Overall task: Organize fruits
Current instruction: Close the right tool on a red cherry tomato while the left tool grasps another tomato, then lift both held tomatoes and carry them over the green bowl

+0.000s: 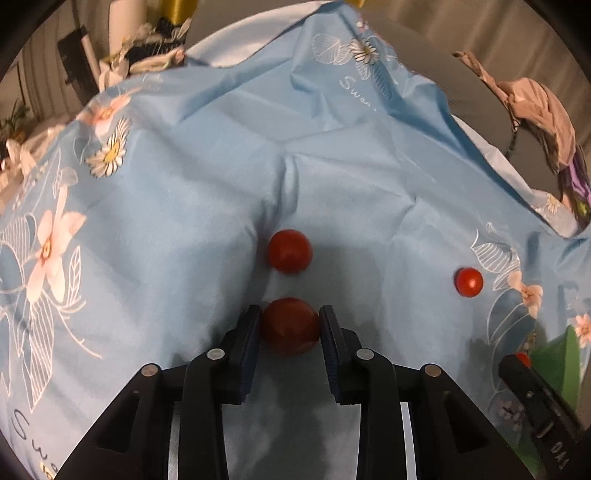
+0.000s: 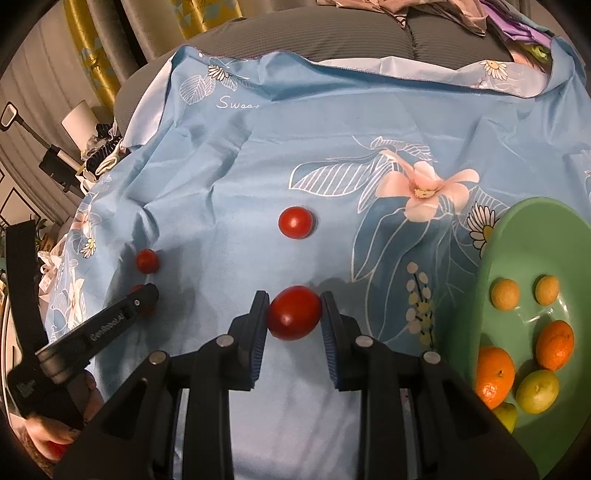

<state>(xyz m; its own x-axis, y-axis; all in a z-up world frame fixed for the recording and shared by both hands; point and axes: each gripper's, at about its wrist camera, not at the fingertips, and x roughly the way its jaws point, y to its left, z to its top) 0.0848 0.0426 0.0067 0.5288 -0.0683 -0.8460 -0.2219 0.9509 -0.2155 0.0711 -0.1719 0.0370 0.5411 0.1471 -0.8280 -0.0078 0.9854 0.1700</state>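
Note:
My left gripper (image 1: 290,325) is shut on a red cherry tomato (image 1: 290,326) just above the blue flowered cloth (image 1: 207,177). Another tomato (image 1: 290,251) lies just beyond it, and a third (image 1: 468,282) lies to the right. My right gripper (image 2: 294,314) is shut on a red tomato (image 2: 294,313). In the right wrist view a loose tomato (image 2: 295,222) lies ahead and another (image 2: 147,260) lies left, near the left gripper's fingers (image 2: 142,299). A green plate (image 2: 517,236) at the right holds oranges (image 2: 495,374), a green fruit (image 2: 537,391) and two small yellow fruits (image 2: 505,294).
The cloth covers a grey cushioned surface (image 2: 332,33). Crumpled clothes (image 1: 535,107) lie at the far right edge. A lamp (image 2: 79,120) and clutter stand to the left beyond the cloth. The plate's rim (image 1: 569,365) shows at the right of the left wrist view.

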